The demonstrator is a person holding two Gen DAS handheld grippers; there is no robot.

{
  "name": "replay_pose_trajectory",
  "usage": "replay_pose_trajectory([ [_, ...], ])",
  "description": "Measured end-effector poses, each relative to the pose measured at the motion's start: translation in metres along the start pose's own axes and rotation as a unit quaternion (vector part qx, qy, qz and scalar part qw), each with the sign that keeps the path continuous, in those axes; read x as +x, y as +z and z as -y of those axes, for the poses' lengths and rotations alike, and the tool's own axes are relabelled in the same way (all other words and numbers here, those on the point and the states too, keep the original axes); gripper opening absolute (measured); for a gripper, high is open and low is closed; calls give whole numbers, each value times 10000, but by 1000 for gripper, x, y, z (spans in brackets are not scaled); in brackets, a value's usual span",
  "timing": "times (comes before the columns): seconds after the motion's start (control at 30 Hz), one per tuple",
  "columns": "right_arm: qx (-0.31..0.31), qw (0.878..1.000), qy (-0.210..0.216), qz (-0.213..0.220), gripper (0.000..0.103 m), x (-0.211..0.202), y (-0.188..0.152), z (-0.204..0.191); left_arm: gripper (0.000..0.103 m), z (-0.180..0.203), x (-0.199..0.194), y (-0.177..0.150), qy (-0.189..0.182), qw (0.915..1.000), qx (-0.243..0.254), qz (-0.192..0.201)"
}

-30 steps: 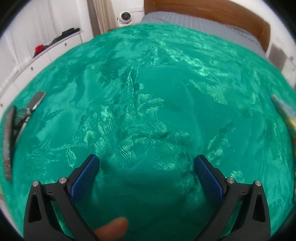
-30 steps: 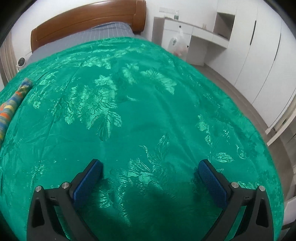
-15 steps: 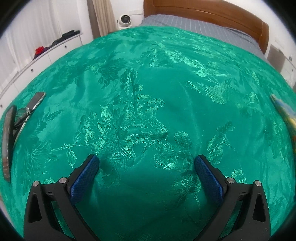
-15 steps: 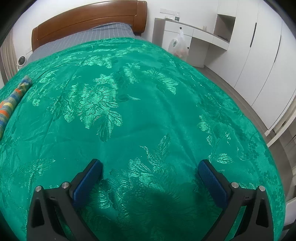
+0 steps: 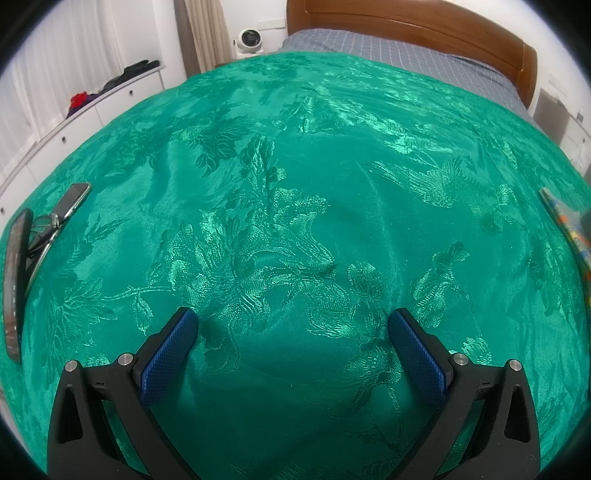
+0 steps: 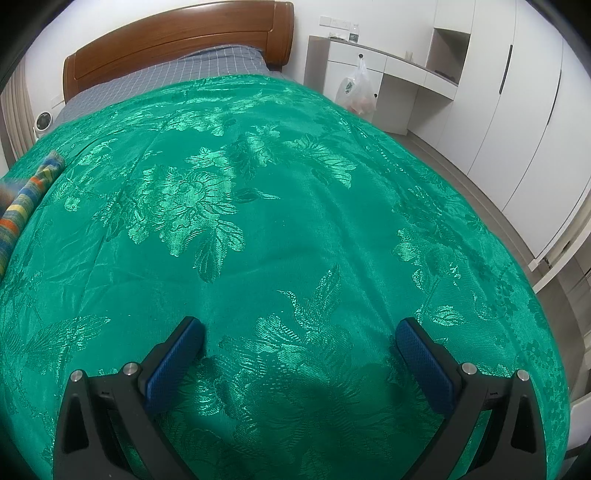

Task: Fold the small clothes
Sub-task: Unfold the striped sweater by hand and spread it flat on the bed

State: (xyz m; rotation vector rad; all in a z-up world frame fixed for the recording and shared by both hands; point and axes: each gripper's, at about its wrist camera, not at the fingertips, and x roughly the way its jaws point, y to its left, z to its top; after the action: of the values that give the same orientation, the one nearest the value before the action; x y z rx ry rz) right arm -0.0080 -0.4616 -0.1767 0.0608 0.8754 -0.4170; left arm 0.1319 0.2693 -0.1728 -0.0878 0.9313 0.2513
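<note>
Left wrist view shows the small colorful garment [image 5: 570, 236] only as a thin strip at the far right edge of the picture. In the right wrist view the same cloth [image 6: 26, 199] lies at the far left edge, and part of it is blurry. So it sits between the two tools, off to the side of both, and neither one is touching it. It has bands of orange, blue, yellow and green, and it looks soft and a bit bunched up. I think it has not been folded yet.

The left gripper [image 5: 293, 328] has its two blue, bumpy pads wide apart and holds nothing. The right gripper [image 6: 299, 338] is spread wide too, with nothing in it. Both hang just over the green bedspread [image 5: 295, 177], likely so they are ready to reach for the cloth.

The bedspread is shiny and smooth, with leaf and flower shapes woven in and a few soft wrinkles. It makes a big flat place for folding.

At the left side lie a phone [image 5: 72, 201] and a long dark flat thing [image 5: 14, 288]; I cannot tell what that is. Behind the bed are a brown wooden headboard [image 5: 424, 26], a little white fan [image 5: 247, 38], and white cupboards [image 6: 517, 92] with a plastic bag [image 6: 356, 92] hanging there.
</note>
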Motion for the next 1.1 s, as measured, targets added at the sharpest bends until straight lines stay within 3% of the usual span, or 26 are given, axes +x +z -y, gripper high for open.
replay_pose_trajectory([
  [1.1, -14, 10000, -9, -7, 103, 1, 0, -1, 103, 0, 0, 0, 2, 10000, -2, -2],
])
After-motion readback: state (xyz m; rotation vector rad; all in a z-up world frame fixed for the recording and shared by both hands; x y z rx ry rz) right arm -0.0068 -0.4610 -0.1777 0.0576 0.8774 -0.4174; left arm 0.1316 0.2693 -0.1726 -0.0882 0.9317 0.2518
